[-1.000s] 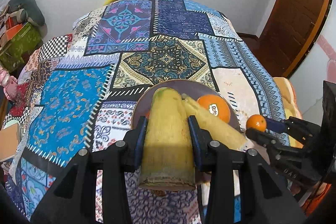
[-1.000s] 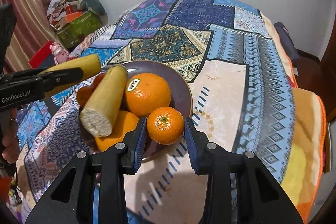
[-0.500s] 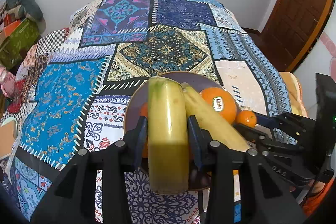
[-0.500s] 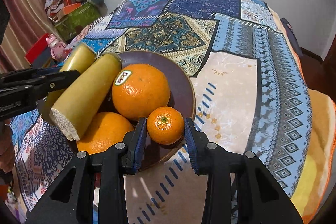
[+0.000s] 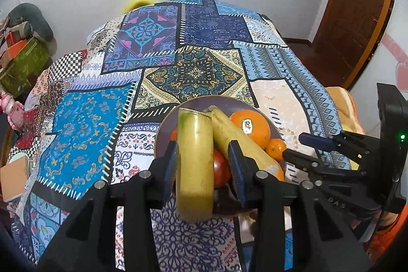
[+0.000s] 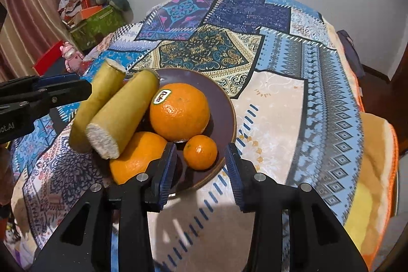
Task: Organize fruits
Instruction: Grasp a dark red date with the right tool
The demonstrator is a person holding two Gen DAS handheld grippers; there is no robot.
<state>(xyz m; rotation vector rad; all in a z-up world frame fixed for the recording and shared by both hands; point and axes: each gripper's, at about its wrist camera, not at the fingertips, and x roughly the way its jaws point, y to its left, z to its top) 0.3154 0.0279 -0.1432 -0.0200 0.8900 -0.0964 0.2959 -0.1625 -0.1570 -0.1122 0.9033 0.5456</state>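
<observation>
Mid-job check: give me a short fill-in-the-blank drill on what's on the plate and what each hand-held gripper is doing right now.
1. The small mandarin rests on the brown ____.
2. The right hand-held gripper has just been opening; its pads are ____ the mandarin.
3. The sticker sits on the large ____, behind the mandarin.
4. The left hand-held gripper has a cut ____ between its fingers.

Missing words: plate; clear of; orange; banana

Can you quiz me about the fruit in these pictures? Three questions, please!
1. Which fruit has a sticker on it?
2. True or false: the mandarin lies on the plate.
3. What leans against the stickered fruit? A. banana piece B. apple C. grapes

Key: 1. the big orange; 2. true; 3. A
</observation>
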